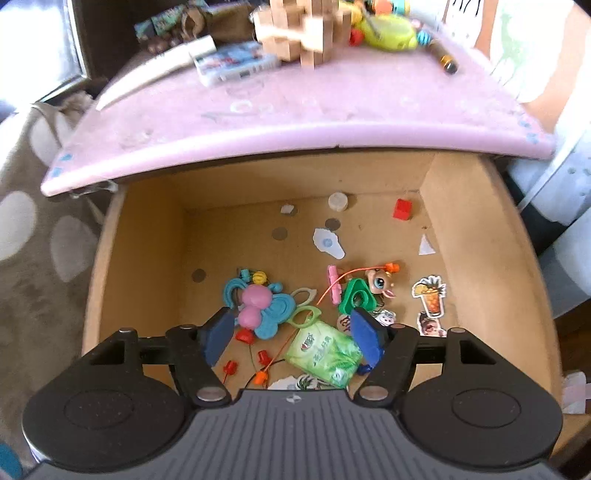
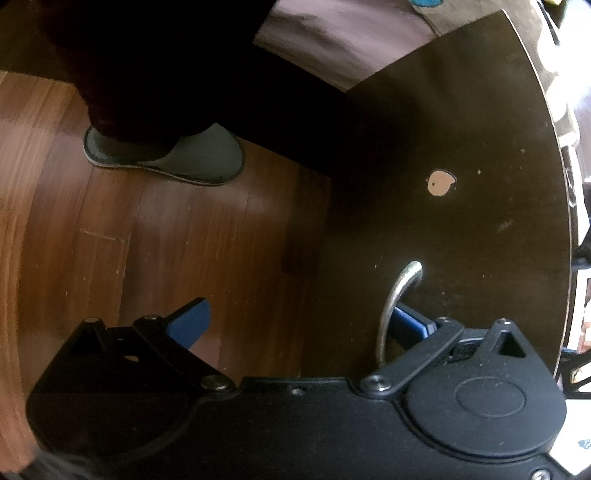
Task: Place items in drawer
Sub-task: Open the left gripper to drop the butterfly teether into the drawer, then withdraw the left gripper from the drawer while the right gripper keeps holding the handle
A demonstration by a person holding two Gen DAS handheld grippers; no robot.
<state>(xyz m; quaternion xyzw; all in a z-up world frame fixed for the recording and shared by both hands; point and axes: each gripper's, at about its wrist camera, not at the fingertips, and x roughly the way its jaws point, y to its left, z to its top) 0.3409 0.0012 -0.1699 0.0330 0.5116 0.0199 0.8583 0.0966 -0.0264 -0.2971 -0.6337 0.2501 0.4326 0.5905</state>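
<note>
In the left wrist view the wooden drawer (image 1: 461, 236) stands pulled out under a pink tabletop (image 1: 280, 110). Inside lie a green tissue pack (image 1: 325, 350), a blue and pink butterfly toy (image 1: 258, 310), a green triangle toy (image 1: 356, 295), a small big-eyed figure (image 1: 380, 282), stickers and coins. My left gripper (image 1: 291, 332) is open and empty, hovering over the tissue pack and the butterfly toy. In the right wrist view my right gripper (image 2: 299, 321) is open, with its right finger (image 2: 410, 325) behind the metal handle (image 2: 397, 295) of the dark drawer front (image 2: 443, 166).
On the pink tabletop lie wooden blocks (image 1: 306, 33), a card box (image 1: 236, 62), a yellow-green toy (image 1: 388, 31) and a small brown bottle (image 1: 445, 59). A spotted rug (image 1: 33, 229) lies to the left. A slippered foot (image 2: 173, 155) stands on the wooden floor (image 2: 147, 240).
</note>
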